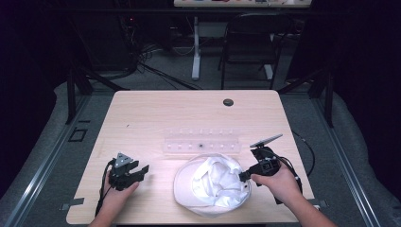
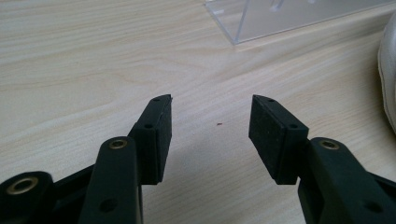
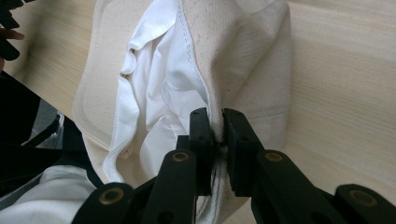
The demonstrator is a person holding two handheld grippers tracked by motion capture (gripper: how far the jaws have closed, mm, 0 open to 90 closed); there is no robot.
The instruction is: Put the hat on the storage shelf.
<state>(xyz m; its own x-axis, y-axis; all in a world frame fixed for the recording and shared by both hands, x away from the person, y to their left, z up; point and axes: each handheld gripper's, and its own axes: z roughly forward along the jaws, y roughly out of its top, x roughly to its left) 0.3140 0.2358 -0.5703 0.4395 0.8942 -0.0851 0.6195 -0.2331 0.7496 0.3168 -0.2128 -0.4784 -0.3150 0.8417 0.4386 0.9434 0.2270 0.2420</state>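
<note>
A white cloth hat (image 1: 211,184) lies upside down near the table's front edge, its white lining showing. My right gripper (image 1: 246,176) is at the hat's right side and is shut on its rim (image 3: 219,122), the cloth pinched between the two black jaws. In the right gripper view the hat (image 3: 187,70) spreads away from the right gripper (image 3: 218,116). My left gripper (image 1: 139,171) rests left of the hat, apart from it, and stands open. The left gripper (image 2: 210,116) has bare wood between its fingers, with the hat's edge (image 2: 387,70) at the far right.
A clear plastic rack (image 1: 202,141) lies across the table just behind the hat, its corner (image 2: 280,16) ahead of the left gripper. A round grommet hole (image 1: 228,102) sits near the table's far edge. A black chair (image 1: 250,42) stands beyond the table.
</note>
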